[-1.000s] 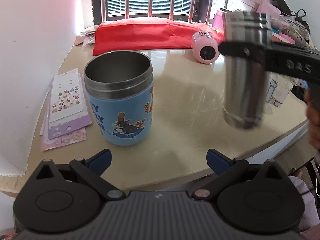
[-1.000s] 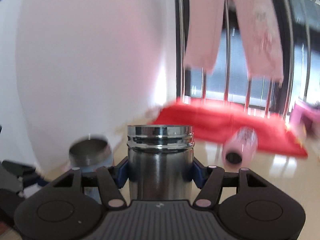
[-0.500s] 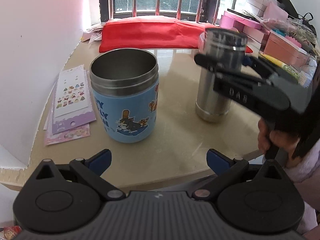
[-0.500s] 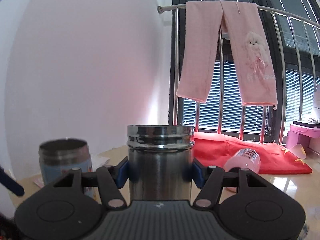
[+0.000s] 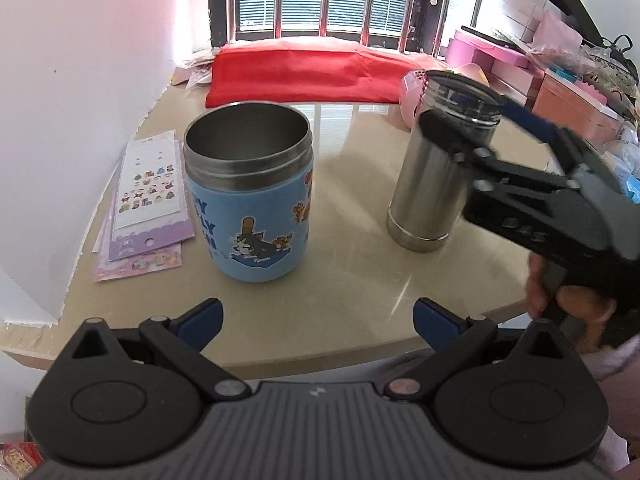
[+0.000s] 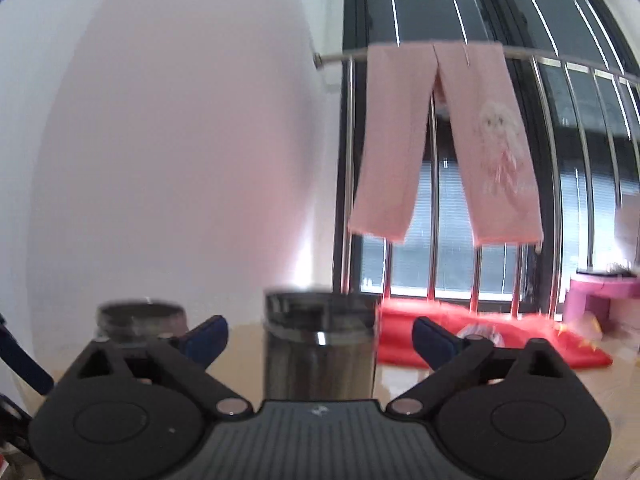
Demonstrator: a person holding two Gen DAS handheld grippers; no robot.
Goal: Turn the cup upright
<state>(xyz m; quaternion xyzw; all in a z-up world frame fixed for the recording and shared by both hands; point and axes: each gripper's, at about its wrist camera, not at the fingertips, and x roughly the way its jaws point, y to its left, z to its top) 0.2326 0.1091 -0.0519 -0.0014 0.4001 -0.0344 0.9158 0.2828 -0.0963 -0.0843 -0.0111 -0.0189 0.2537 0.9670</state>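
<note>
status: steel cup (image 5: 434,178) stands upright, mouth up, base on the table (image 5: 352,280) to the right of the blue cup (image 5: 250,196), so i judge the flip done, with only pulling my right gripper (image 6: 320,338) clear left; its fingers are spread on either side of the steel cup's rim with a gap at each side, and my left gripper (image 5: 316,320) hangs spread and empty at the near table edge. count: two upright metal cups, one pink cup (image 5: 412,92) lying on its side behind, one red cloth (image 5: 304,70), a small stack of sticker sheets (image 5: 146,204), two grippers.
</note>
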